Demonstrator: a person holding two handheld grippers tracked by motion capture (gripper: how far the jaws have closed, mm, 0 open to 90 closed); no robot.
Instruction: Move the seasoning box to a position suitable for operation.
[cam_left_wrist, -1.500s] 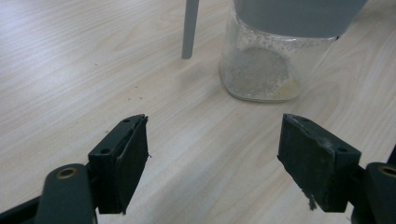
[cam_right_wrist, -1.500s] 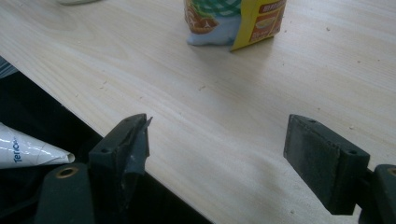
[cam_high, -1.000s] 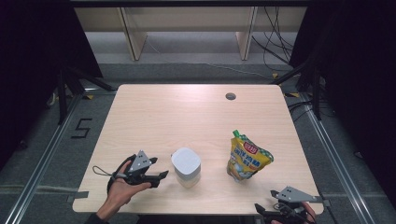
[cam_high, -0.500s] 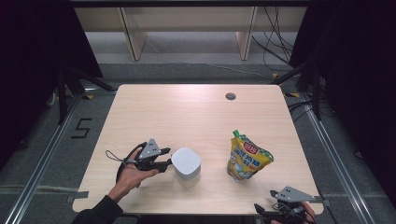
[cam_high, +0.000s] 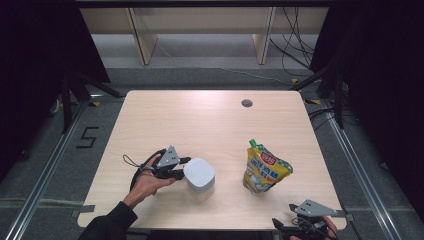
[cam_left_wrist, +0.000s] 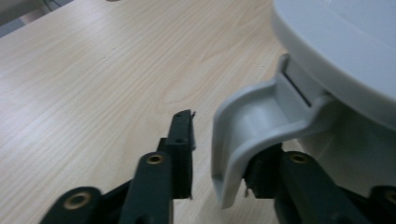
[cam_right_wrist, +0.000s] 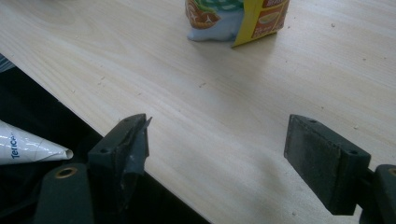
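The left gripper (cam_high: 181, 167) is closing its 2 jaws around the handle (cam_left_wrist: 252, 140) of the white lidded jug (cam_high: 200, 178) at the table's (cam_high: 210, 125) near-left, not yet clamping or lifting it, while the right gripper (cam_right_wrist: 219, 154) is idling wide open near the snack pouch (cam_high: 265, 167).

Wood table (cam_high: 200, 120) w/ white container (cam_high: 200, 177), snack pouch (cam_high: 264, 167).

white lidded container (cam_high: 199, 177) upright, table's near-left
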